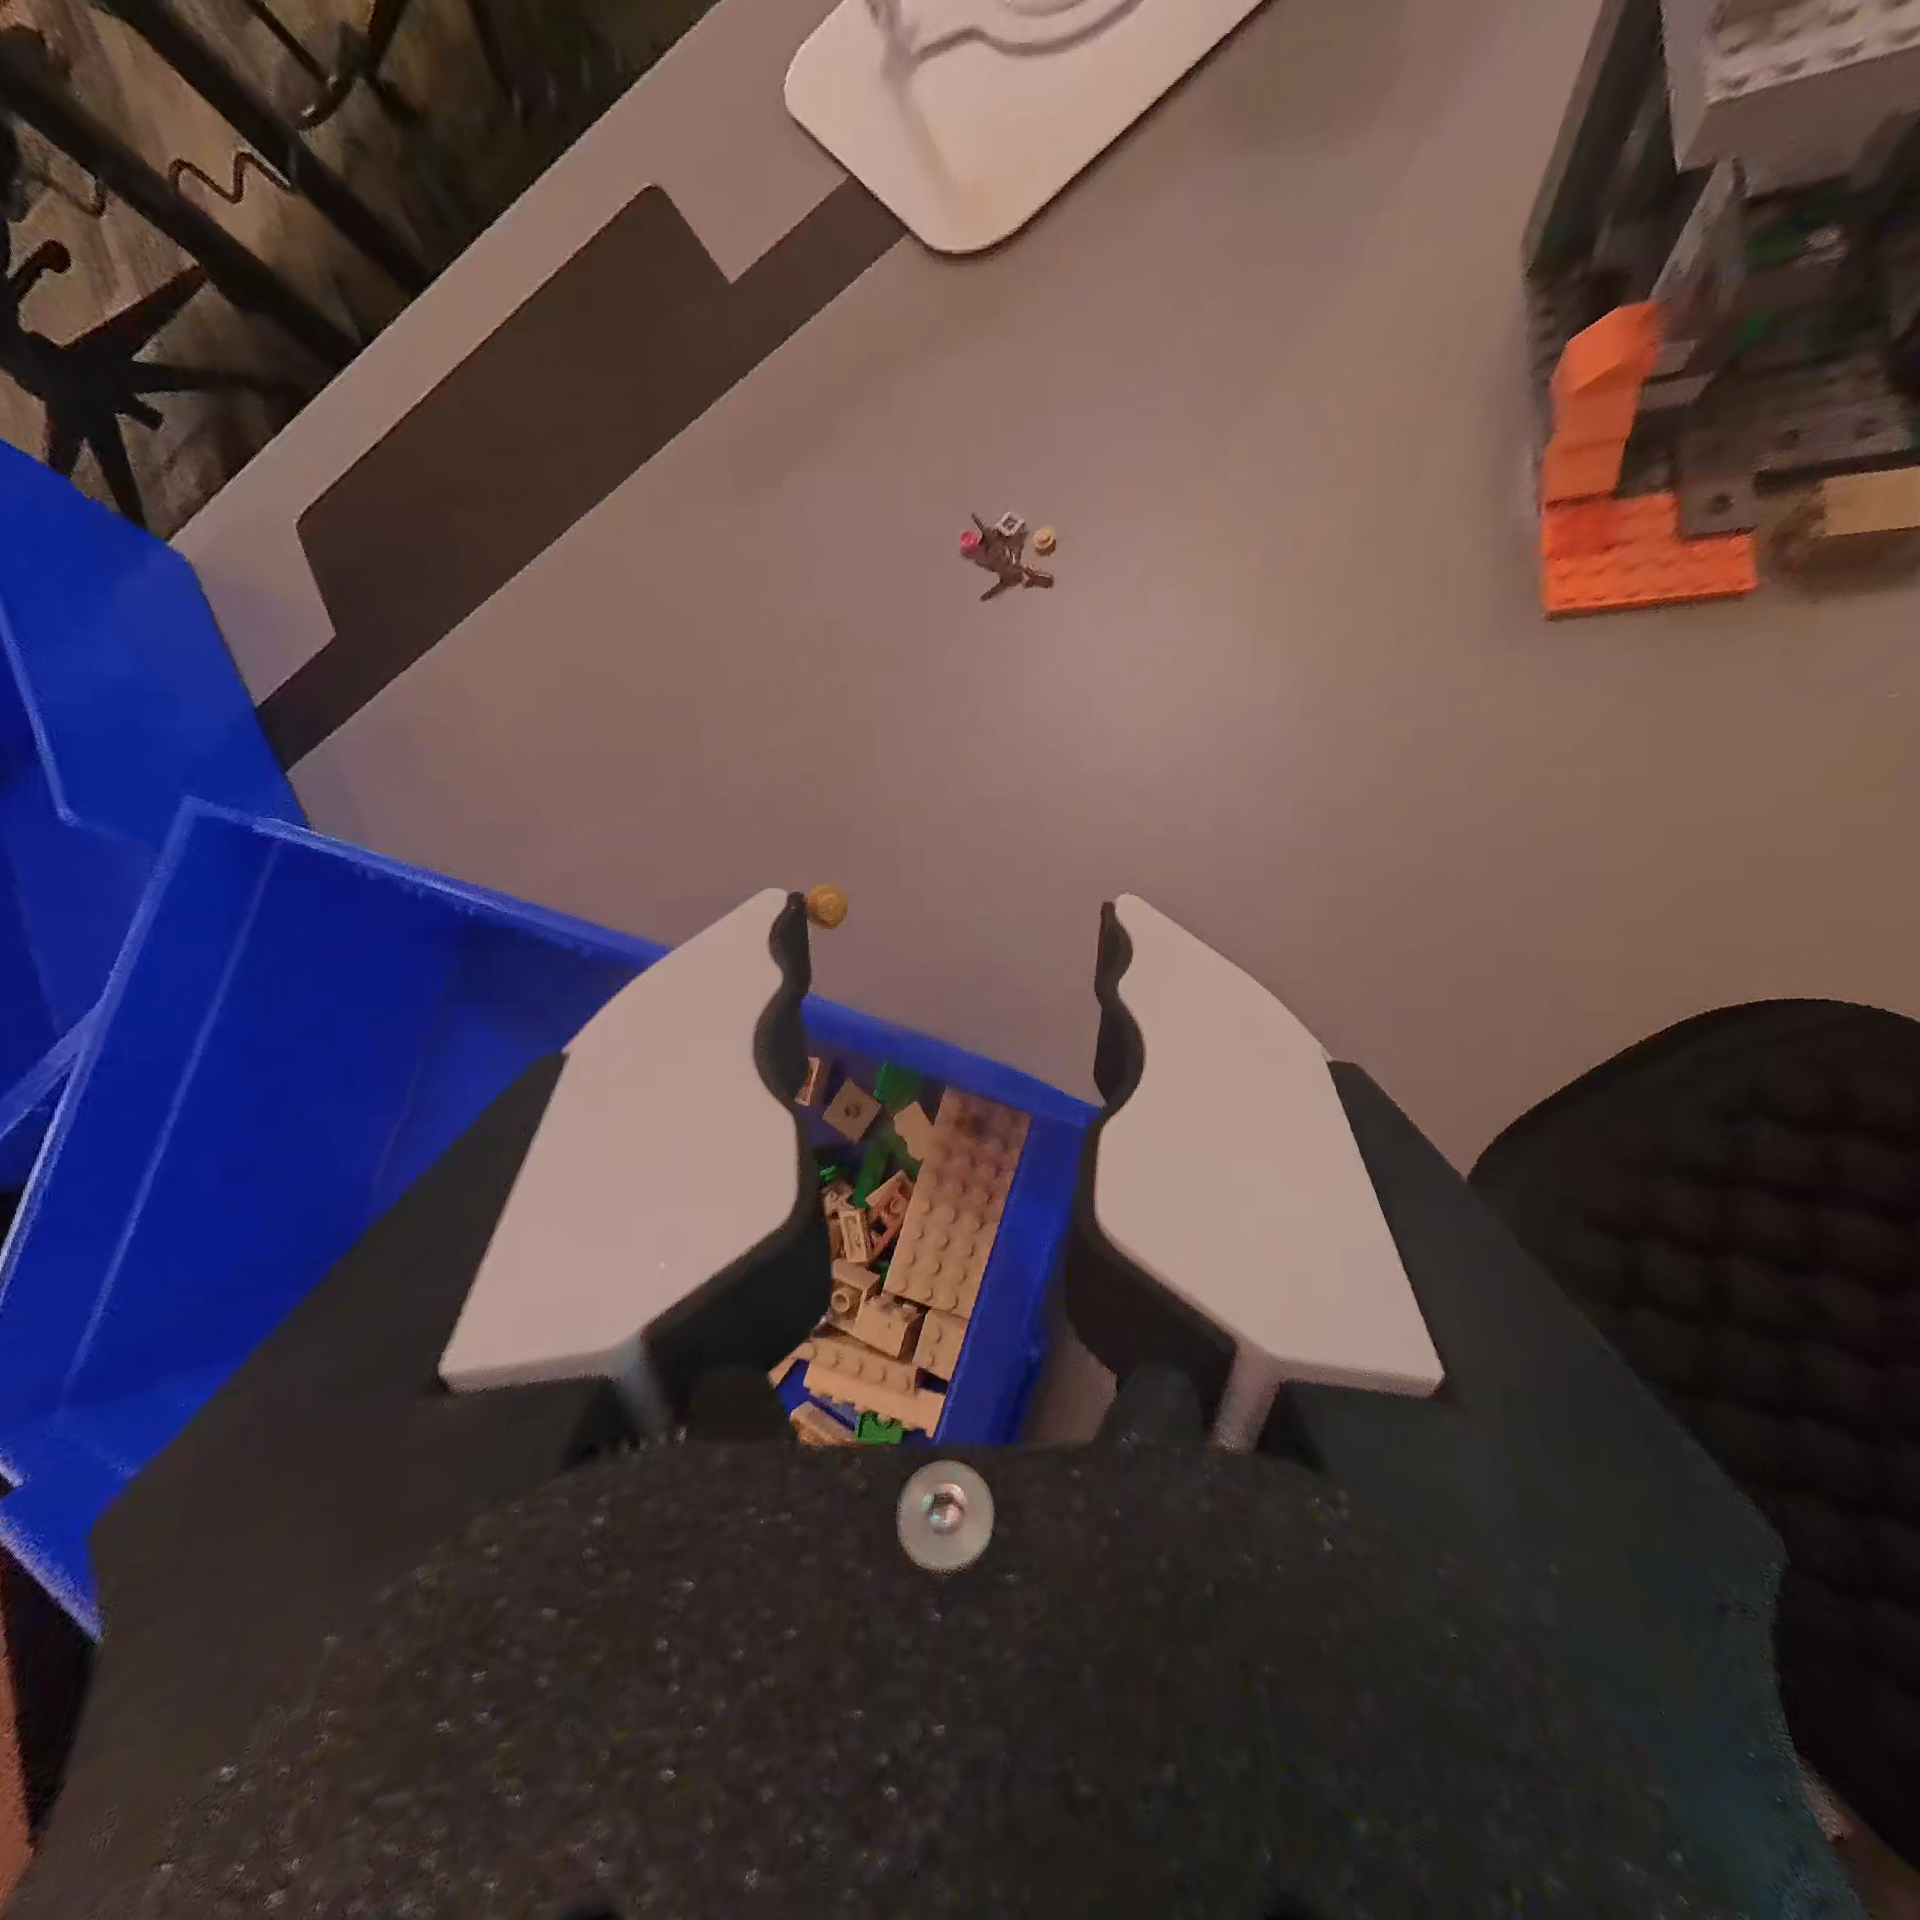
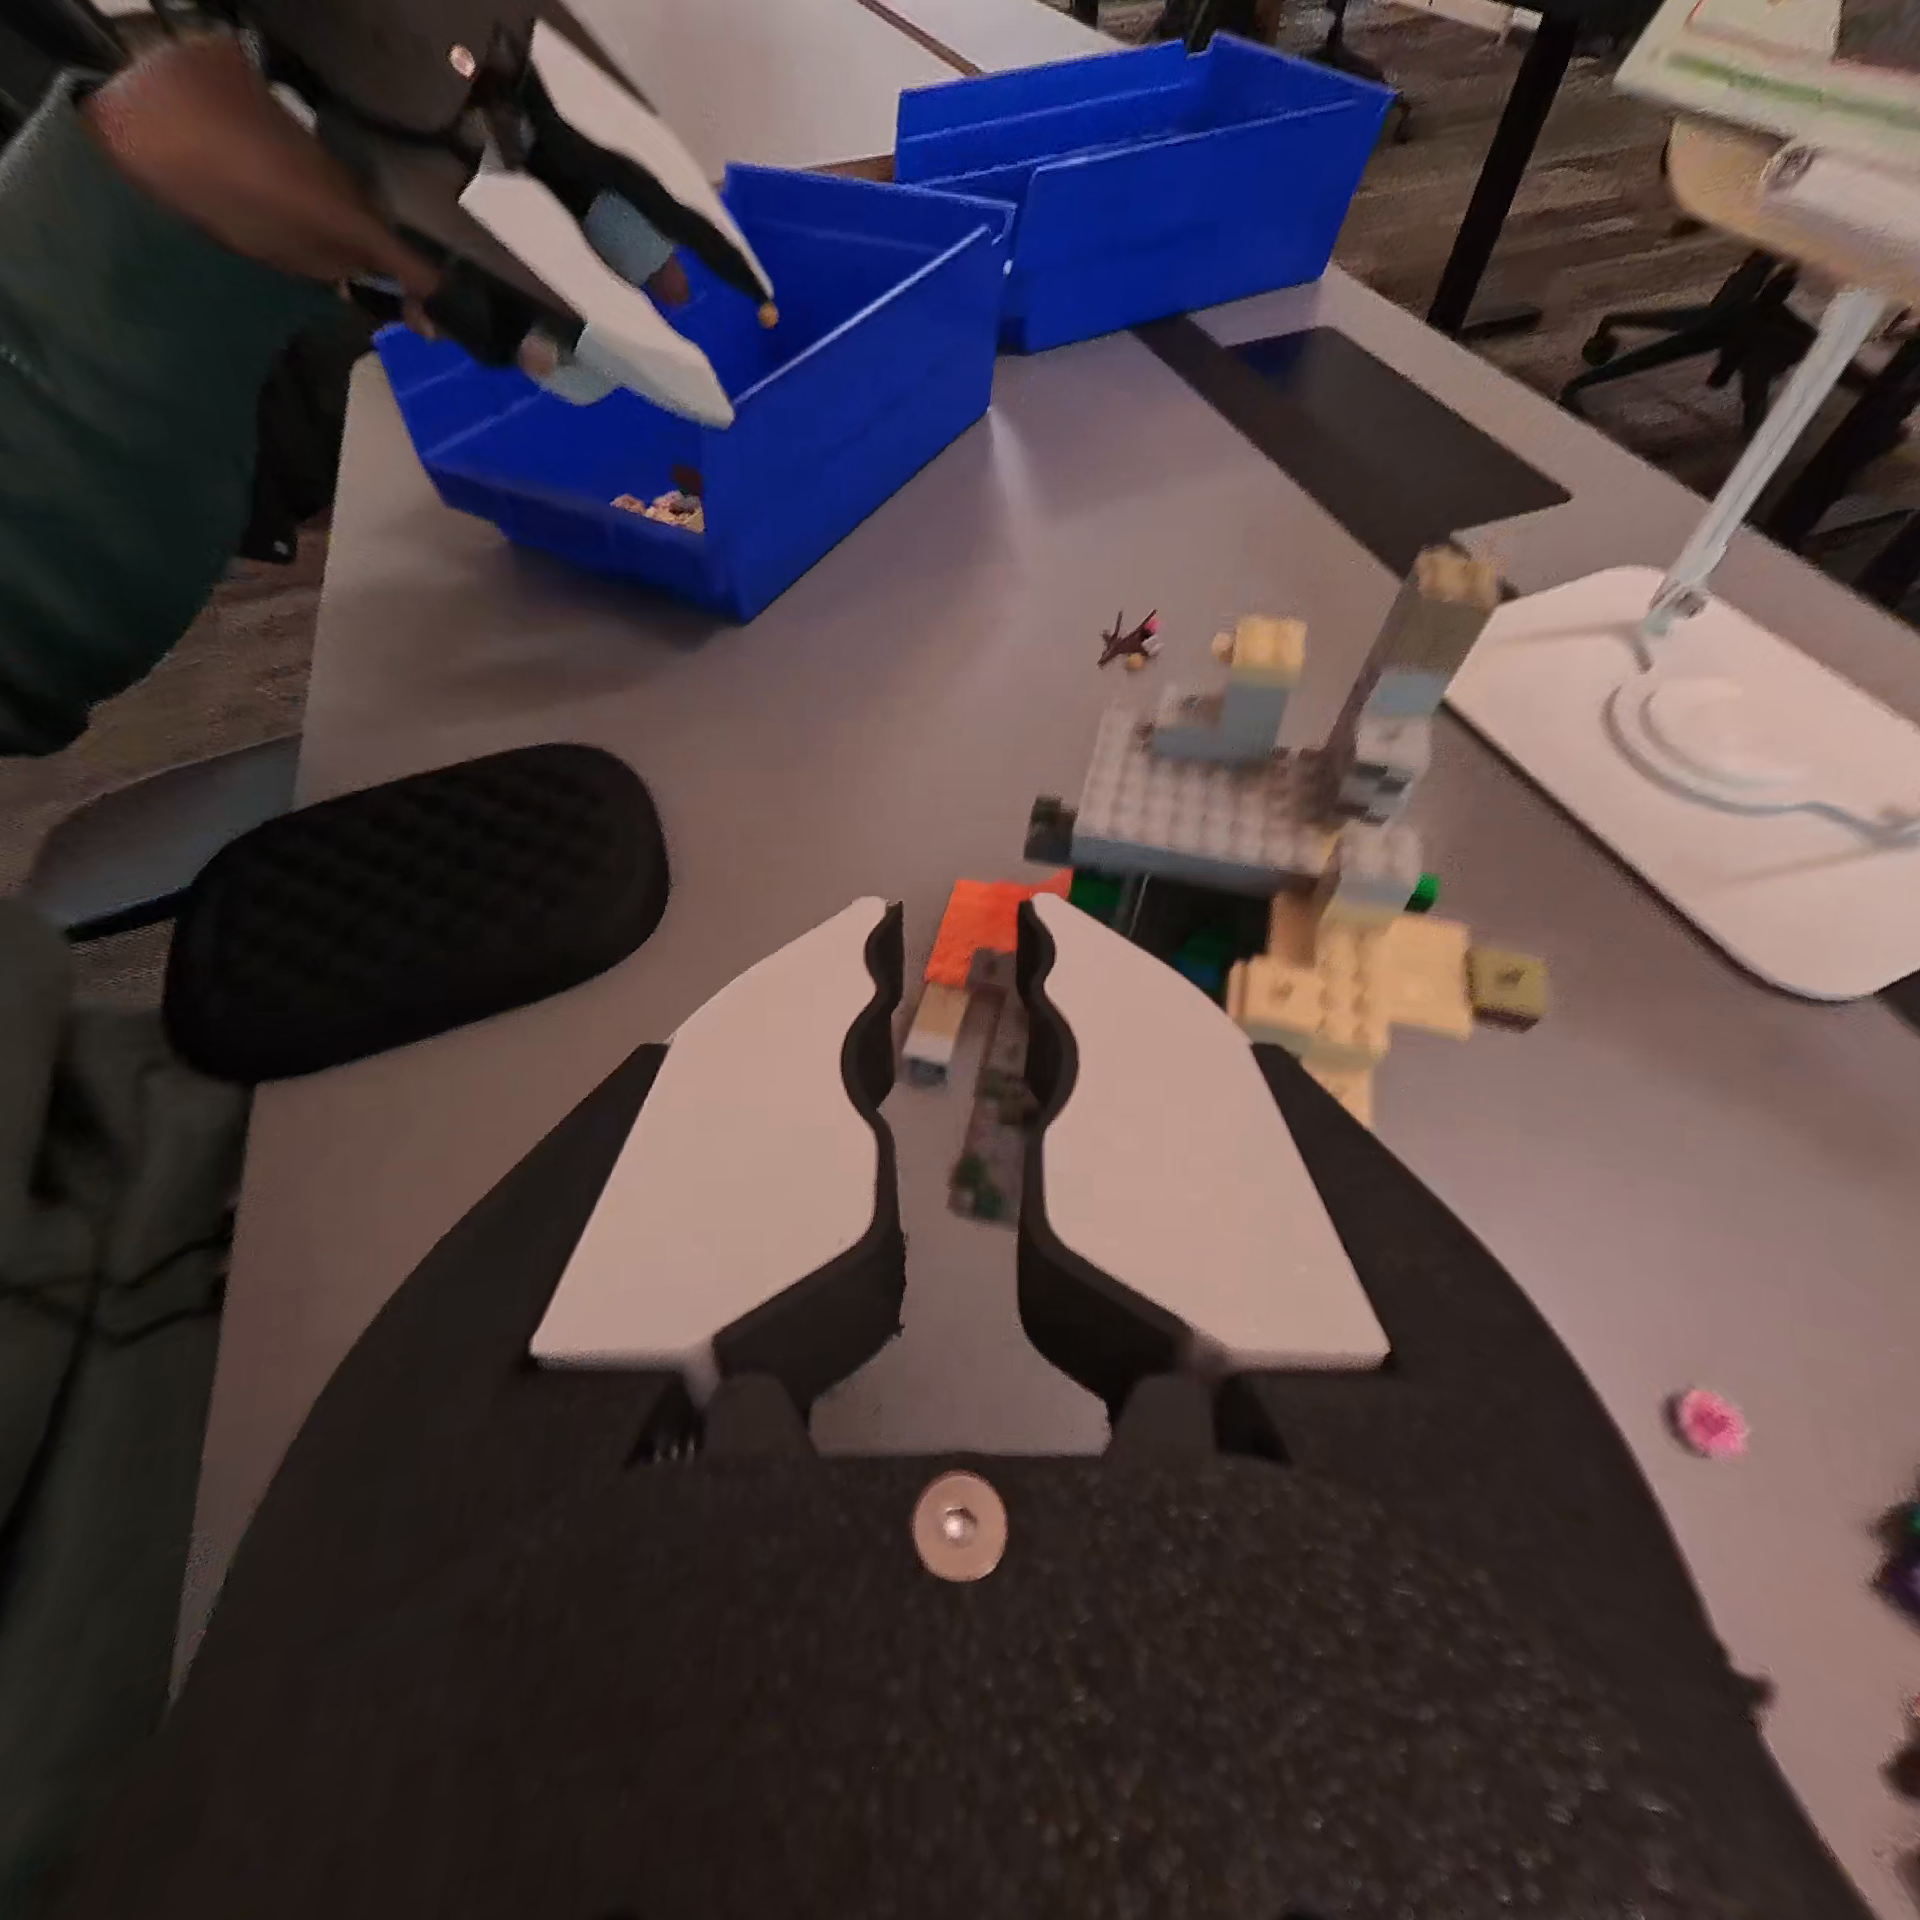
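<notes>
The left tool (image 1: pixel 948 914) hangs over a blue bin (image 1: pixel 312 1091), its two grey and black fingers spread wide apart. A small round tan stud (image 1: pixel 828 904) sits at the tip of one finger; whether it clings to the finger or is in the air cannot be told. Below and between the fingers, the bin holds a heap of tan, green and grey building bricks (image 1: pixel 914 1226). A second blue bin (image 2: pixel 1143 187) lies beyond and to the left of this tool.

The right tool (image 2: pixel 956 914) hovers above the bench (image 2: pixel 831 727) with its fingers set narrowly apart and nothing clamped between them. Just ahead of its tips stands a blurred brick model (image 2: pixel 1299 852): a grey studded plate, tan blocks, an orange slab and a thin tall column. A long narrow brick strip (image 2: pixel 987 1122) lies on the bench between the fingers, seen from above.

Further ahead, a tiny cluster of dark brown pieces (image 1: pixel 1003 556) lies on bare bench. To the right of the right tool rests a small pink flower piece (image 2: pixel 1709 1423). A black quilted chair armrest (image 2: pixel 416 904) juts over the bench edge to its left. A white lamp base (image 2: pixel 1683 790) lies ahead to the right.

The bench is smooth grey with a dark inset panel (image 2: pixel 1351 436). Beyond it are black chair legs and a mottled carpet floor.
</notes>
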`<state>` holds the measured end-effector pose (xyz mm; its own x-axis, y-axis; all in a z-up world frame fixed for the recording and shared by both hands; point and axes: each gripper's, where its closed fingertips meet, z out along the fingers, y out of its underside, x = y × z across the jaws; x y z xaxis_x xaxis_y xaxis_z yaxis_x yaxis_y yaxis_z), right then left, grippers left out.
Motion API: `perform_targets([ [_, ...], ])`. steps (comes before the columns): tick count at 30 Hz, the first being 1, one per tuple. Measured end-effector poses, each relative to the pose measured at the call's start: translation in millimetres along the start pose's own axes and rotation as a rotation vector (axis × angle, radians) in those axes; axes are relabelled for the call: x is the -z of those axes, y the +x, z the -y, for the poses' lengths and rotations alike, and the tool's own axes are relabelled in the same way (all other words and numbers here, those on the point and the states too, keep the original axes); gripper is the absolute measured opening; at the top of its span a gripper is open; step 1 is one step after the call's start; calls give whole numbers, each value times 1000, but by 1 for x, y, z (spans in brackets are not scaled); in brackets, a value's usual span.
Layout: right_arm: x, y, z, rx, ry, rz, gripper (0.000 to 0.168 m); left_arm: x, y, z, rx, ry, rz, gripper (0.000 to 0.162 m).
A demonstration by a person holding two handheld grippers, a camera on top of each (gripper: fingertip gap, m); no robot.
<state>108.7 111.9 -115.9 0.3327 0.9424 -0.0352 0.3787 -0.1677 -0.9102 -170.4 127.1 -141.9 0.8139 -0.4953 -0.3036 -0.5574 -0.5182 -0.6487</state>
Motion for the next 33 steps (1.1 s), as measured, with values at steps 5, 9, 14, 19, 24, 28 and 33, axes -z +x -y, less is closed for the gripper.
perform_targets([
  [5, -17, 8, 29, 33, -8, 3, 21, 6, -14, -13, 40, 57, 20, 51],
  [9, -28, 2, 26, 48, -31, 9, 21, 20, -33, -30, 36, 90, 66, 52],
  [14, -34, -3, 18, 44, -49, 10, 21, 23, -45, -54, 39, 53, 90, 54],
  [19, -34, 10, 20, 56, -61, -61, 20, 37, -18, -16, -23, 279, 46, 26],
  [24, -36, 56, 30, 65, -83, -211, 25, 42, 42, 48, -41, 534, -105, 22],
  [28, -49, 88, 40, -1, -100, -242, 38, 21, 89, 97, -34, 638, -213, 31],
  [33, -76, 108, 31, -33, -217, -209, 33, -22, 123, 137, -16, 609, -326, 40],
])
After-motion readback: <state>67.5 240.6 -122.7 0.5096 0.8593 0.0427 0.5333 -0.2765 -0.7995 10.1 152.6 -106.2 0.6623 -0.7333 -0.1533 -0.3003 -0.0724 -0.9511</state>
